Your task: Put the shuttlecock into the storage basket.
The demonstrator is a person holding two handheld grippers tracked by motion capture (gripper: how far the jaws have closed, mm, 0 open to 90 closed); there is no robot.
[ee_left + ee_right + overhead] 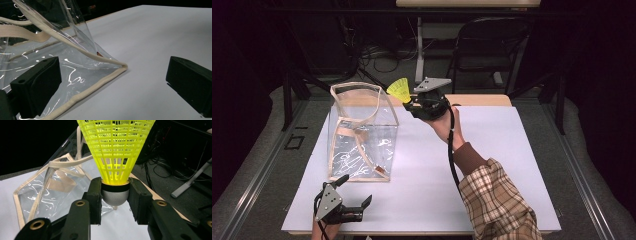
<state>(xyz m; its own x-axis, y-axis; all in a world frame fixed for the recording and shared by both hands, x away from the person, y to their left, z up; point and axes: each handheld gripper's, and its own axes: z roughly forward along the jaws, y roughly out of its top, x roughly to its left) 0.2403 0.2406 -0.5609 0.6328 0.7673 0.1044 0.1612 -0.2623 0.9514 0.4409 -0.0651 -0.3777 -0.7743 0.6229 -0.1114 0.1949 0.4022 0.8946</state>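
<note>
A clear plastic bag (362,132) with cream trim and straps stands upright and open-topped on the white table (492,150). My right gripper (409,103) is raised beside the bag's upper right rim, shut on the grey base of a yellow shuttlecock (399,89) whose skirt points up and left. In the right gripper view the shuttlecock (115,157) sits between the jaws with the bag (57,190) behind and below. My left gripper (353,191) rests near the front edge, open, just in front of the bag's bottom corner (122,66).
The table's right half is bare white surface. Beyond the far edge are a black folding chair (489,45), a desk leg (418,50) and cables on the floor. A plaid sleeve (497,200) comes in from the bottom right.
</note>
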